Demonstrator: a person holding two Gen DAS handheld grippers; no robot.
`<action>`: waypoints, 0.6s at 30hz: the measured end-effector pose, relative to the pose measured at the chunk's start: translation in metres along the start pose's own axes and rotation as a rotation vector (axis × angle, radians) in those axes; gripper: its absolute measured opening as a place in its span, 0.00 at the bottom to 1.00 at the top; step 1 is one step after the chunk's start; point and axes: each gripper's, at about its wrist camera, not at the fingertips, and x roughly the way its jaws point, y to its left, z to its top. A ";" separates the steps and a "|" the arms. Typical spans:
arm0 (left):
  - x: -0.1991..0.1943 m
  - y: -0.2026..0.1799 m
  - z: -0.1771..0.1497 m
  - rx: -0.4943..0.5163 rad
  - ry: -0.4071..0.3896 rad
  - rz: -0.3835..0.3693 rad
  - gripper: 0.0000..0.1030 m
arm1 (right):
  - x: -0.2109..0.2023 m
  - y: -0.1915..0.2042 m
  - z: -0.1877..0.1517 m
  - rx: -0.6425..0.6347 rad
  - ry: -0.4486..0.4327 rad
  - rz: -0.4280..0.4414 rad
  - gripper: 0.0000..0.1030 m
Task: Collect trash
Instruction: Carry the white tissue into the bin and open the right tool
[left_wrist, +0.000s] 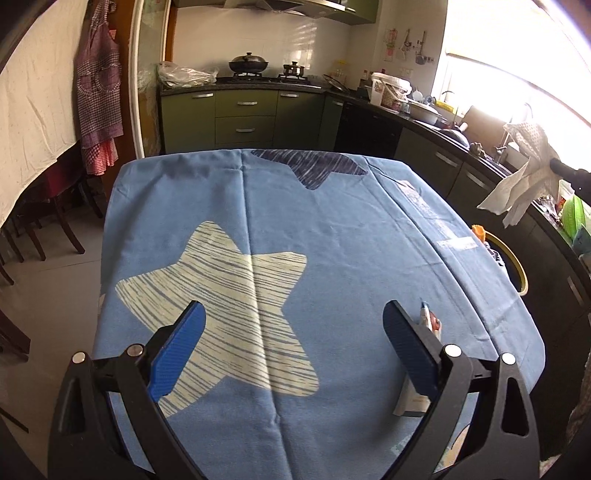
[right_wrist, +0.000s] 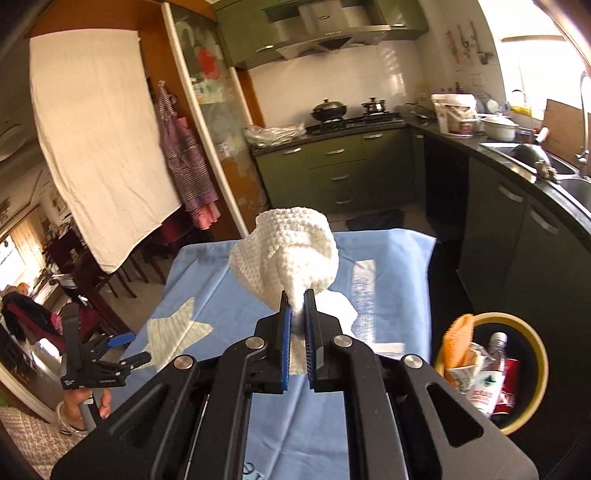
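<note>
The crumpled white paper towel (right_wrist: 291, 254) was what we had in hand: it hung in the air above the table, its lower twist pinched between the two blue pads of our right gripper (right_wrist: 297, 295), which were pressed together on it. From the left wrist view the same towel (left_wrist: 524, 177) dangled off to the right, past the table's edge and in front of the counter.

Below and to the right of it stood the yellow-rimmed trash bin (right_wrist: 532, 332) on the floor just beside the table, already holding a plastic bottle (right_wrist: 487, 373), a red can and some orange wrapping. We judged the step to be the carry: the towel was picked up but not yet over the bin.

Our left gripper (left_wrist: 291, 321) hovered low over the blue star-patterned cloth (left_wrist: 332, 229) with its pads spread wide and nothing between them. Just outside its right finger lay a small flat packet (left_wrist: 430, 321), which looked like the next piece of trash.

The next move, as we saw it, called for swinging the right gripper rightward until the towel hung squarely over the bin's mouth, then releasing; the light, spreading paper could catch on the rim.
</note>
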 end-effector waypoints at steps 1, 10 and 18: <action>0.002 -0.006 0.000 0.013 0.004 -0.007 0.89 | -0.008 -0.013 0.002 0.014 -0.008 -0.030 0.07; 0.006 -0.056 0.005 0.142 0.015 -0.014 0.89 | -0.021 -0.147 -0.024 0.174 0.040 -0.285 0.08; 0.013 -0.070 0.006 0.164 0.046 -0.018 0.89 | 0.011 -0.241 -0.072 0.323 0.130 -0.433 0.59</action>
